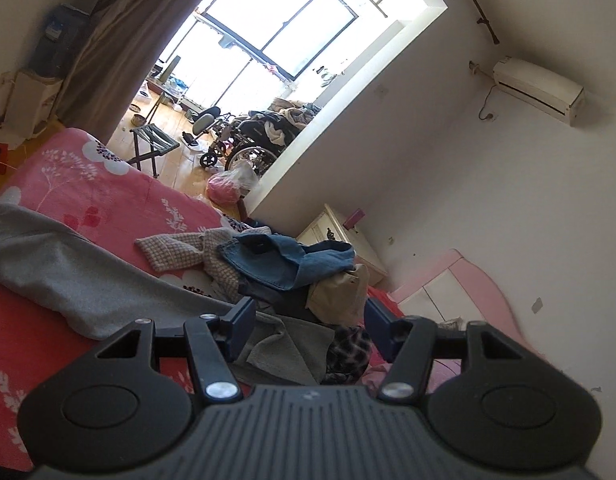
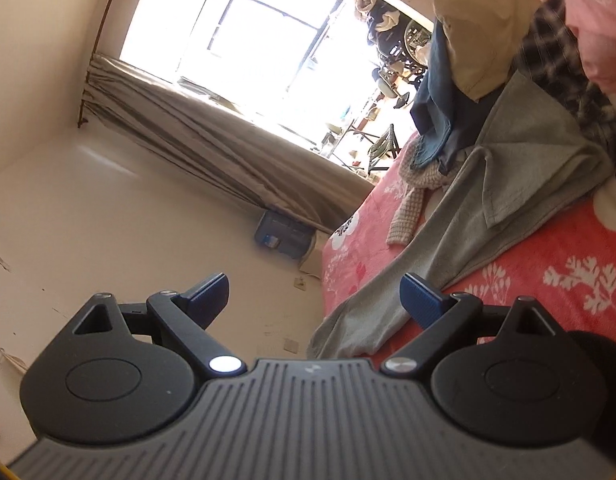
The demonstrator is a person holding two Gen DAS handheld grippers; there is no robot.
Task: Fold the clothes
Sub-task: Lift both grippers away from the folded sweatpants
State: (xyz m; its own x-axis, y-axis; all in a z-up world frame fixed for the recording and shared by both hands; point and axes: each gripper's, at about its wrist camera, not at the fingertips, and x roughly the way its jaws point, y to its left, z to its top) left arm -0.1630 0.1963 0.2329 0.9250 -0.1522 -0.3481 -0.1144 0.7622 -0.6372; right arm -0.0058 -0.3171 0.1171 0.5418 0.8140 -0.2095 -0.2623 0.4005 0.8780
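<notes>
Both grippers, left (image 1: 309, 318) and right (image 2: 313, 294), jaws apart, empty, above bed (image 1: 88, 200). Grey garment (image 1: 68, 272) half-spread beside pile (image 1: 284, 264). Suggest: grab near corners, pull flat before folding.

Each black plastic hand-held gripper (image 1: 309, 316) (image 2: 313, 300) has a ribbed grey housing, round side discs, silver pivot screws and dark blue ridged finger pads (image 1: 244, 314) (image 2: 421, 292).

Clothes heap (image 1: 292, 272) blocks bed's far end; near sheet (image 1: 24, 344) free.
</notes>
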